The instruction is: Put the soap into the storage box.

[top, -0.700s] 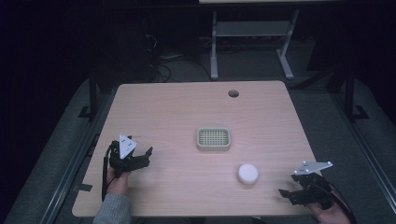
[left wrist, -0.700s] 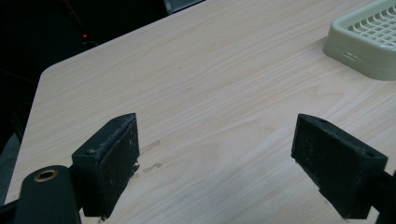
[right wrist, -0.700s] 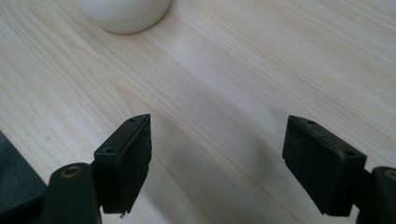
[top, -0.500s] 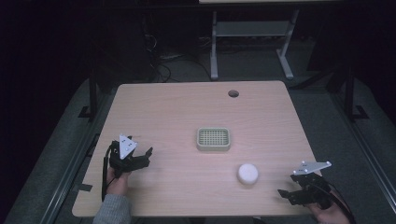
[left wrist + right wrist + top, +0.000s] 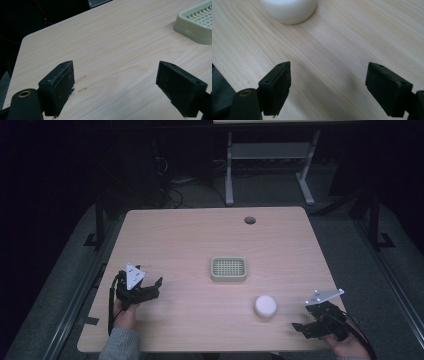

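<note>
Change: nothing has moved since the earlier frames; both tools and both objects sit where they were.
White puck [image 5: 265,306]: lies flat on the bench [image 5: 190,235], near front right, just ahead of right tool [image 5: 306,327].
Right tool state: jaws wide apart, empty, aimed at puck, likely set for a reach.
Left tool [image 5: 152,289]: jaws apart, empty, low over bench, well apart from puck.
Basket [image 5: 228,269]: mid-bench, empty.
Obstacles: path to puck looks clear; cable hole [image 5: 249,220] far back.

We see a lit table [image 5: 190,240] amid a dark room; the high view is soft, and the gripper views show faint shadows.
</note>
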### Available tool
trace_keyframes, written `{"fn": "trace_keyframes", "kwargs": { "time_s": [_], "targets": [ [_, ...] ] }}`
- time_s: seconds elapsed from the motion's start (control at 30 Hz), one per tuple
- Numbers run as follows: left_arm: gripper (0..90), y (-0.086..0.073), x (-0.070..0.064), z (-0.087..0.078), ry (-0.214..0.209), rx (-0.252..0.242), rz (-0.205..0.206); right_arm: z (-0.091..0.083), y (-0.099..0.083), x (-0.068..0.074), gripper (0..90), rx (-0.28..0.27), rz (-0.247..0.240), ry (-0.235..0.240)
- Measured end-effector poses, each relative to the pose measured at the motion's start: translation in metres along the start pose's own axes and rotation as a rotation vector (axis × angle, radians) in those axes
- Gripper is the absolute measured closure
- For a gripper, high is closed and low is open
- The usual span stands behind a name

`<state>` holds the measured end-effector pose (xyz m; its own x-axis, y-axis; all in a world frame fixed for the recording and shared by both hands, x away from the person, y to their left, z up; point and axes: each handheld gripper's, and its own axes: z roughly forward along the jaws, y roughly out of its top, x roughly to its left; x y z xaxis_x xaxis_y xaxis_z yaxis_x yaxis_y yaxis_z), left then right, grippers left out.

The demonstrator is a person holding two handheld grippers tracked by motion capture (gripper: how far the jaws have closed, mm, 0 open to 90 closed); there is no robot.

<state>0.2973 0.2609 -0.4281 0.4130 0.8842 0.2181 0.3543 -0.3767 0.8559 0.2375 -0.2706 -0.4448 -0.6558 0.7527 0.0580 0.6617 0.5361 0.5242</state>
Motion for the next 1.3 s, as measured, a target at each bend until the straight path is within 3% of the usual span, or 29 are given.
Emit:
{"fn": "trace_keyframes", "kwargs": {
  "time_s": [0.73,1.3],
  "targets": [
    [14.8,0.000,0.005,-0.002,0.013,-0.003,-0.018,-0.007,0.029,0.010,18.4,0.055,-0.067,0.019],
    [14.8,0.000,0.006,-0.001,0.015,-0.002,-0.022,-0.011,0.050,0.020,17.2,0.062,-0.123,0.029]
  ]
}}
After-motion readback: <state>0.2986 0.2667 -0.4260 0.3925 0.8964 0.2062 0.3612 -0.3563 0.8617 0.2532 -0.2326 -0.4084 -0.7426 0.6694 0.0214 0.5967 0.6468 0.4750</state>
